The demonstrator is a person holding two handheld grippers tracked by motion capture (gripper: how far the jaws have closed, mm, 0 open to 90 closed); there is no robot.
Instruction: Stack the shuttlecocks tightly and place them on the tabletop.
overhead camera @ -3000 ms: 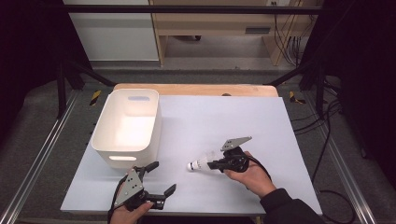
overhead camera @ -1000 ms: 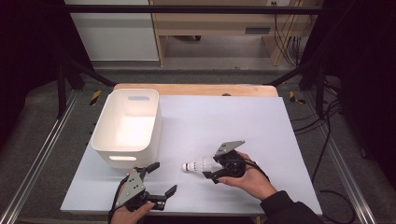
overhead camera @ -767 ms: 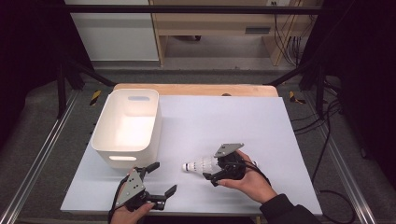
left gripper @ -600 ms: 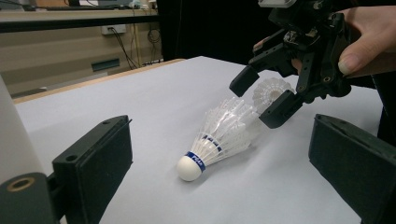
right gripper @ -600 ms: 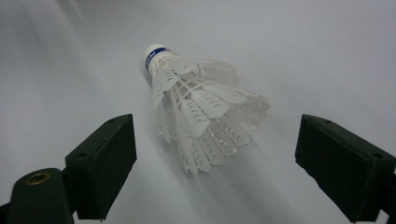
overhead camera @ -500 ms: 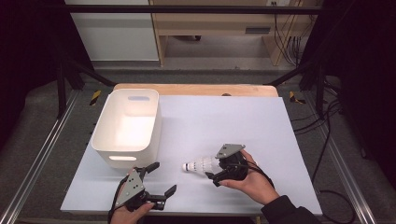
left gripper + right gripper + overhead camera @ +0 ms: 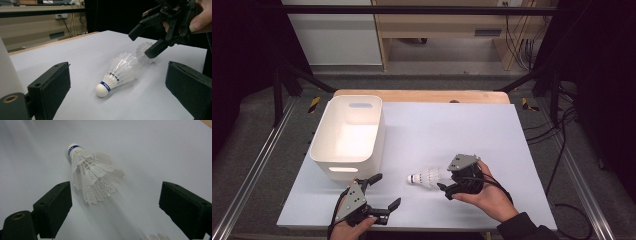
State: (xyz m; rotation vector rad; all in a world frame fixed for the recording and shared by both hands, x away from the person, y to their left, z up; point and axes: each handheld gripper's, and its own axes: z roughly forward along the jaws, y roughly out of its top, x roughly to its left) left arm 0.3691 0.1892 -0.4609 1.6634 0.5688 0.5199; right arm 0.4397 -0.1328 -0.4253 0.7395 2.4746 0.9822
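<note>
Translucent plastic shuttlecock (image 7: 119,70) on a matt, smooth table sheet (image 7: 452,130).

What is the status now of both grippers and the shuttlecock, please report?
Left gripper open, idle near table edge. Right gripper open, jaws just widened, skirt between them unpinched. Shuttlecock lying on white table, second shuttlecock behind. Bin clear, nothing blocking.

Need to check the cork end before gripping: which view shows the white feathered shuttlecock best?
The left gripper view: the white feathered shuttlecock lies whole, side-on, cork and blue band clear. The right gripper view shows its skirt close, blurred. The high view shows it small.
</note>
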